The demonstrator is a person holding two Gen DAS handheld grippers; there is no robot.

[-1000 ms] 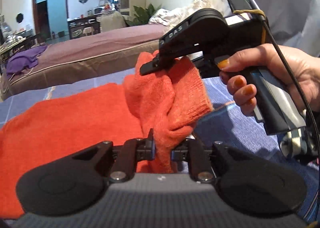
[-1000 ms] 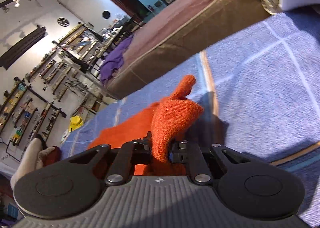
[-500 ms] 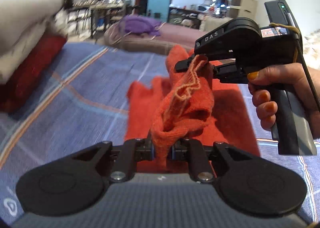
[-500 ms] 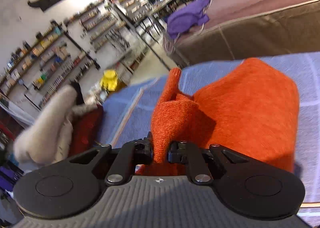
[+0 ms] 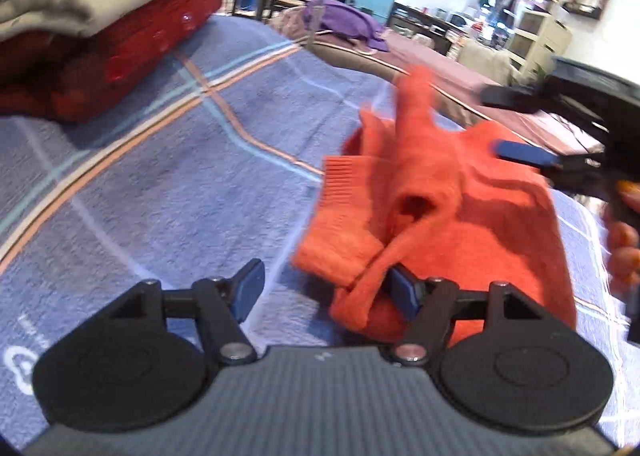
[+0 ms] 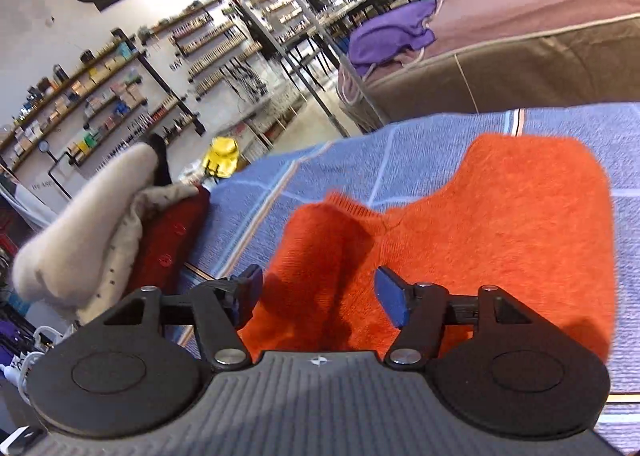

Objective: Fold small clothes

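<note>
An orange knit sweater lies folded over itself on the blue checked bedspread. My left gripper is opening; a loose sleeve edge hangs against its right pad, and the left pad touches nothing. Blurred, a bunched sleeve drops onto the sweater's body. At the far side of the sweater, my right gripper is held by a hand, jaws spread. In the right wrist view the right gripper is opening wide just above the sweater, with the pads clear of the cloth.
A stack of folded clothes, beige over red, sits on the bedspread left of the sweater, also in the right wrist view. Beyond the bedspread stands a brown mattress with a purple garment on it.
Both grippers were shut on the orange sweater's folded part and carried it across toward the clothes stack. Both have now let go, and the sleeve falls onto the sweater.
</note>
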